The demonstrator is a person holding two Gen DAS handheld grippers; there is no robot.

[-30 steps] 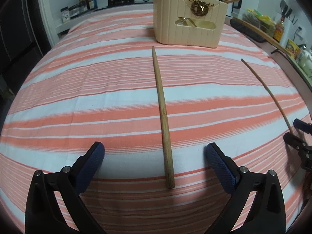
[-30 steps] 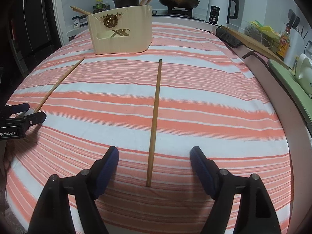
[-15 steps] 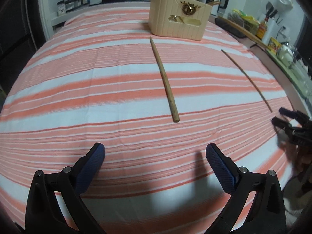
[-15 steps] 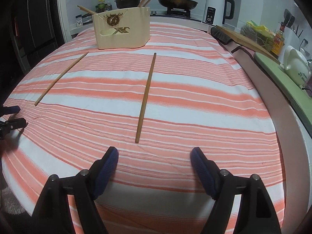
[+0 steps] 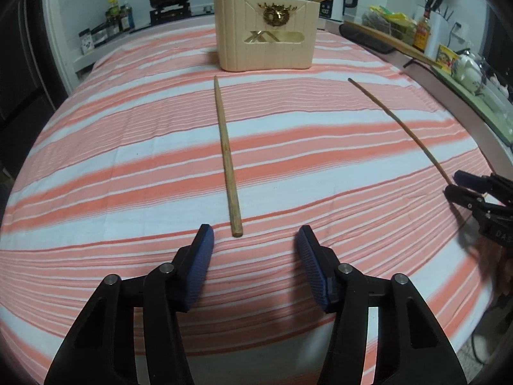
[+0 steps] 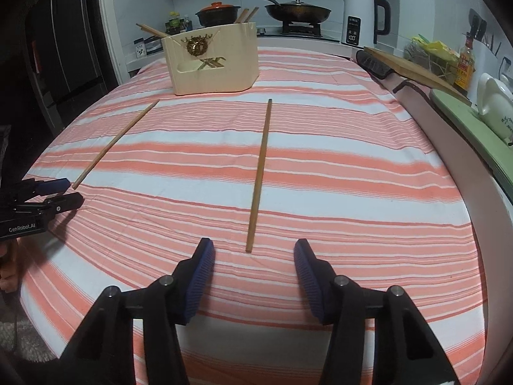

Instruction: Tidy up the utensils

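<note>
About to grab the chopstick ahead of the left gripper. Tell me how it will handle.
The chopstick looks like rigid wood, so probably stiff and light. Its thin tapered shaft lies flat on the striped cloth, so the left gripper may pinch fabric. Likely rolls if nudged sideways.

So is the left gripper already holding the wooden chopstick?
No, the left gripper is open, and the wooden chopstick lies on the striped tablecloth just ahead of its blue fingertips.

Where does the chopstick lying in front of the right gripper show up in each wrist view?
Left wrist: the chopstick runs along the right side, near end at the right gripper.
Right wrist: centre, ahead of the open jaws.
Shared landmark: the beige utensil holder.
</note>
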